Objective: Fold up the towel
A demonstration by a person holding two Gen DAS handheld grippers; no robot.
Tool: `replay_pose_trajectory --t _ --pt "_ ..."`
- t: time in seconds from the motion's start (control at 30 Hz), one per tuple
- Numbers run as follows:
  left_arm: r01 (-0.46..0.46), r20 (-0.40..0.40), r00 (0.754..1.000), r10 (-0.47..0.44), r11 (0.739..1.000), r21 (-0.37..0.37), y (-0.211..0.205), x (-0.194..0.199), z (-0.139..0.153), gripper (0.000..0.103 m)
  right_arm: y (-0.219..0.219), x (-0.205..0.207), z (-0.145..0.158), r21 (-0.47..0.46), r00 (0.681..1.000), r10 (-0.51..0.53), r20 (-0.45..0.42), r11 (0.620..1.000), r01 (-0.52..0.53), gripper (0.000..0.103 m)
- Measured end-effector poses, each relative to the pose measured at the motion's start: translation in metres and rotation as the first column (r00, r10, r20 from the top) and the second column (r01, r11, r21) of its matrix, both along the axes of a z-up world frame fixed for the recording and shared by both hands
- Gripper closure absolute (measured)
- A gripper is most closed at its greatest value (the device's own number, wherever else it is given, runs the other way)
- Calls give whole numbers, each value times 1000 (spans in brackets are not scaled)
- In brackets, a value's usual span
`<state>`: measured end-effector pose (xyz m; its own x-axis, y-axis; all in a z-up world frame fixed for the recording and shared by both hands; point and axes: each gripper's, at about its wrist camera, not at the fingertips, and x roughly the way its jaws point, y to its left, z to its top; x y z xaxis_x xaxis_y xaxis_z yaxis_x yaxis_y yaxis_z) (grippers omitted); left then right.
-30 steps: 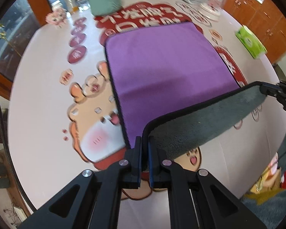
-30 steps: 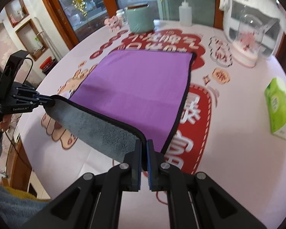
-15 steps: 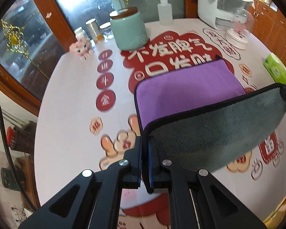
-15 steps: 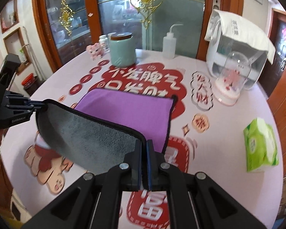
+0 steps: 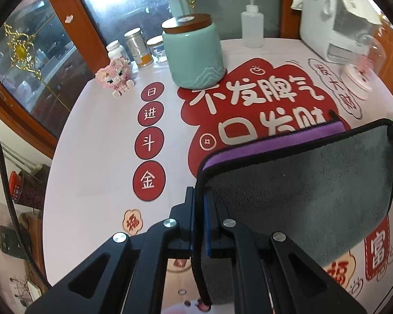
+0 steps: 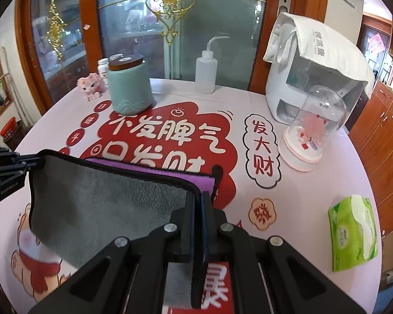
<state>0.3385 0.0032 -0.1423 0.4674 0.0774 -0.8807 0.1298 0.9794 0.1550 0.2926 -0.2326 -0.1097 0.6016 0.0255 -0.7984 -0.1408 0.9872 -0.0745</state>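
The towel (image 5: 301,183) is purple on one side, grey on the other, with black trim. Its grey underside faces both cameras (image 6: 99,204), lifted and carried over the purple part that lies on the table; only a thin purple strip (image 5: 275,144) shows beyond the raised edge. My left gripper (image 5: 199,201) is shut on the towel's near left corner. My right gripper (image 6: 197,204) is shut on the near right corner. Each gripper shows at the edge of the other's view, my left one in the right wrist view (image 6: 7,162), holding the edge taut between them.
On the round table with the red printed cloth (image 6: 170,136) stand a teal jar (image 5: 194,55), a squeeze bottle (image 6: 205,72), a pink brick figure (image 5: 115,77), small jars (image 5: 140,47), a white appliance (image 6: 309,78), a glass dome (image 6: 311,128) and a green tissue pack (image 6: 353,235).
Both grippers have carried the towel's near edge up and forward toward the far edge. The grey underside now covers nearly all of the purple side.
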Motion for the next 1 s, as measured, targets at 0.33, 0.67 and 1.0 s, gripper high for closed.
replay_pose_trajectory --t 0.33,0.67,1.0 --pt "-37 -44 998 37 999 -6 0 38 -35 99 8 37 -33 -23 998 -54 -40 998 53 99" --pt "-42 -60 997 42 999 4 -7 55 -55 99 3 54 -60 -33 992 -97 -76 995 95 99" --pt "-50 -63 997 50 999 3 -7 61 -65 99 3 61 -75 -38 989 -119 -93 993 116 99"
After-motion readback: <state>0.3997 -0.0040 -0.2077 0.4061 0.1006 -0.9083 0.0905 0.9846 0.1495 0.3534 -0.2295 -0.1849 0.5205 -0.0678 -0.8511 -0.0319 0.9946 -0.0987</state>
